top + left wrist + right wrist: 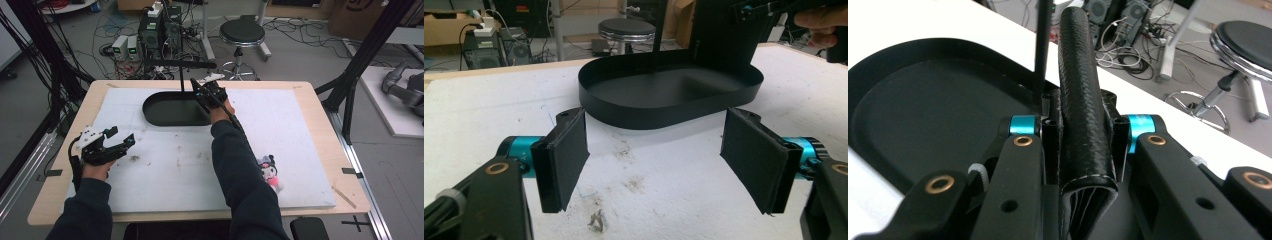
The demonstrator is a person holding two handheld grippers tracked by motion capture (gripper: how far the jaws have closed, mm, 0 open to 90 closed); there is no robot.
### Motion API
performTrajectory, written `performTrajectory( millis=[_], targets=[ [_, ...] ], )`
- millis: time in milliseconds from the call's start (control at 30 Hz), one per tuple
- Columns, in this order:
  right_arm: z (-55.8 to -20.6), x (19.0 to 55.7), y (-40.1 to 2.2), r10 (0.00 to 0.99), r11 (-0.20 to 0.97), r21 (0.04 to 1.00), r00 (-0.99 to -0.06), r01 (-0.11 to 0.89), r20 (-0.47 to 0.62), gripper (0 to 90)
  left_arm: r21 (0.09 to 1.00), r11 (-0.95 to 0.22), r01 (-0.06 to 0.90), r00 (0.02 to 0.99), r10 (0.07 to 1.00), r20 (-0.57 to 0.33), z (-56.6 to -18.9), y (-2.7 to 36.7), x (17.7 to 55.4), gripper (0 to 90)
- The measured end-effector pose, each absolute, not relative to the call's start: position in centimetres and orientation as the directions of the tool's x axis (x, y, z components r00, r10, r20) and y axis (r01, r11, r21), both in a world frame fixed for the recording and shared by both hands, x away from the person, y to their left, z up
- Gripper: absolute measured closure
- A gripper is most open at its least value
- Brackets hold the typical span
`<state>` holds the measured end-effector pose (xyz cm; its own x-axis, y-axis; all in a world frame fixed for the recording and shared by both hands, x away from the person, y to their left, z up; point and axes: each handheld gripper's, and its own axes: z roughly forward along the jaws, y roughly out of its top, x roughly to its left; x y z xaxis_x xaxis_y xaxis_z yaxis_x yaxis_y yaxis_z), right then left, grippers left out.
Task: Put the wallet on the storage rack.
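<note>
High view is showing a wooden table (320, 100) with a white mat (175, 170) covering most of it. At about twelve o'clock on the mat a black oval tray (160, 111) is lying. A thin black stand (181, 64) is rising from the tray's far side and carrying a level bar at its top.

The right gripper (209, 93) is reaching over the tray's three o'clock end. In the right gripper view its jaws are pressing in close on a black textured strap (1083, 90), which is running upright between them, folded at its lower end. The left gripper view is showing a broad black panel (724, 35) hanging under that gripper, at the tray's far rim. It is probably the body of whatever the strap belongs to, though I cannot tell for sure.

The left gripper (121, 136) is waiting at about eight o'clock on the mat. Its jaws are standing wide apart with nothing between them, pointing toward the tray.

A small plush toy (270, 172) is lying at about four o'clock, well apart from both grippers.

As I am judging it, the pick-up is done and the carry is nearing its end. Setting the strapped thing down in the tray, or hanging it on the bar, and letting go are remaining.
</note>
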<state>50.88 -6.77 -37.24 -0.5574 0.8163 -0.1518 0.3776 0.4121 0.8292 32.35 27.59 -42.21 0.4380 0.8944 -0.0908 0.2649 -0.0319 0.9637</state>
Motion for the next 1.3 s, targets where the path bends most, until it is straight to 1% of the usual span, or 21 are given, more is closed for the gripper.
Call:
performTrajectory(
  millis=[100, 267, 300, 333, 367, 400, 433, 467, 533, 633, 700, 733, 767, 900, 967, 1033, 1067, 1167, 1233, 1267, 1300],
  targets=[
    [-37.7, 51.3, -6.4, 0.834, 0.415, 0.827, -0.522, 0.379, -0.180, 76.4, 0.964, -0.029, 0.265, 0.436, 0.895, -0.093, -42.2, 27.6, 32.3, 26.5],
    [-38.5, 51.6, -6.0, 0.835, 0.423, 0.821, -0.516, 0.384, -0.189, 75.8, 0.964, -0.029, 0.264, 0.436, 0.895, -0.093, -42.2, 27.6, 32.3, 26.6],
    [-38.8, 51.6, -5.9, 0.834, 0.426, 0.815, -0.519, 0.392, -0.187, 74.6, 0.964, -0.029, 0.264, 0.435, 0.896, -0.092, -42.2, 27.7, 32.4, 26.6],
    [-38.9, 51.6, -5.8, 0.832, 0.402, 0.827, -0.534, 0.392, -0.151, 70.5, 0.964, -0.028, 0.264, 0.435, 0.896, -0.093, -42.2, 27.7, 32.4, 26.6],
    [-38.9, 51.6, -5.8, 0.832, 0.402, 0.827, -0.534, 0.392, -0.151, 70.5, 0.964, -0.026, 0.264, 0.434, 0.896, -0.095, -42.2, 27.7, 32.4, 26.6],
    [-38.8, 51.6, -5.8, 0.829, 0.394, 0.835, -0.541, 0.385, -0.142, 67.1, 0.964, -0.027, 0.264, 0.434, 0.896, -0.094, -42.2, 27.7, 32.4, 26.5],
    [-38.7, 51.5, -5.8, 0.828, 0.373, 0.845, -0.548, 0.382, -0.118, 61.5, 0.964, -0.027, 0.265, 0.434, 0.896, -0.094, -42.2, 27.7, 32.4, 26.5],
    [-38.5, 51.5, -5.8, 0.827, 0.353, 0.855, -0.554, 0.381, -0.094, 59.6, 0.964, -0.029, 0.265, 0.435, 0.896, -0.092, -42.2, 27.8, 32.4, 26.6],
    [-38.2, 51.4, -6.1, 0.815, 0.334, 0.863, -0.576, 0.378, -0.064, 57.0, 0.964, -0.026, 0.263, 0.434, 0.896, -0.094, -42.2, 27.7, 32.3, 26.5],
    [-37.6, 51.2, -6.5, 0.805, 0.346, 0.861, -0.590, 0.373, -0.068, 57.1, 0.965, -0.027, 0.262, 0.432, 0.897, -0.092, -42.2, 27.7, 32.3, 26.6],
    [-37.1, 51.0, -6.9, 0.800, 0.342, 0.863, -0.597, 0.373, -0.059, 60.9, 0.965, -0.028, 0.263, 0.432, 0.897, -0.092, -42.2, 27.7, 32.3, 26.5],
    [-37.0, 51.0, -7.1, 0.794, 0.343, 0.862, -0.605, 0.372, -0.055, 67.6, 0.964, -0.028, 0.263, 0.432, 0.897, -0.091, -42.2, 27.7, 32.3, 26.6],
    [-36.8, 51.0, -7.2, 0.779, 0.357, 0.857, -0.624, 0.371, -0.054, 78.4, 0.964, -0.029, 0.263, 0.431, 0.898, -0.091, -42.2, 27.7, 32.2, 26.5],
    [-36.9, 50.7, -6.6, 0.747, 0.399, 0.847, -0.661, 0.351, -0.078, 81.6, 0.964, -0.030, 0.263, 0.433, 0.897, -0.090, -42.2, 27.7, 32.3, 26.5],
    [-37.1, 50.5, -5.9, 0.756, 0.410, 0.852, -0.643, 0.326, -0.117, 82.6, 0.964, -0.030, 0.263, 0.433, 0.897, -0.090, -42.2, 27.7, 32.3, 26.6],
    [-37.3, 50.3, -5.1, 0.773, 0.446, 0.845, -0.602, 0.294, -0.199, 83.2, 0.964, -0.031, 0.263, 0.432, 0.898, -0.089, -42.2, 27.7, 32.2, 26.5],
    [-37.5, 50.2, -4.8, 0.782, 0.451, 0.845, -0.583, 0.287, -0.219, 83.2, 0.965, -0.030, 0.262, 0.431, 0.898, -0.089, -42.2, 27.7, 32.2, 26.6],
    [-38.0, 50.4, -4.2, 0.782, 0.436, 0.851, -0.592, 0.293, -0.197, 82.9, 0.964, -0.029, 0.264, 0.432, 0.897, -0.091, -42.2, 27.7, 32.3, 26.5],
    [-38.4, 50.5, -3.7, 0.774, 0.438, 0.848, -0.606, 0.299, -0.186, 81.0, 0.964, -0.030, 0.264, 0.433, 0.897, -0.091, -42.2, 27.7, 32.3, 26.6],
    [-38.7, 50.7, -3.5, 0.767, 0.419, 0.851, -0.624, 0.316, -0.146, 78.5, 0.964, -0.029, 0.263, 0.433, 0.897, -0.091, -42.2, 27.7, 32.3, 26.6],
    [-38.9, 50.9, -3.5, 0.780, 0.385, 0.856, -0.618, 0.345, -0.101, 65.8, 0.964, -0.030, 0.264, 0.432, 0.898, -0.090, -42.2, 27.7, 32.3, 26.6]
  ],
)
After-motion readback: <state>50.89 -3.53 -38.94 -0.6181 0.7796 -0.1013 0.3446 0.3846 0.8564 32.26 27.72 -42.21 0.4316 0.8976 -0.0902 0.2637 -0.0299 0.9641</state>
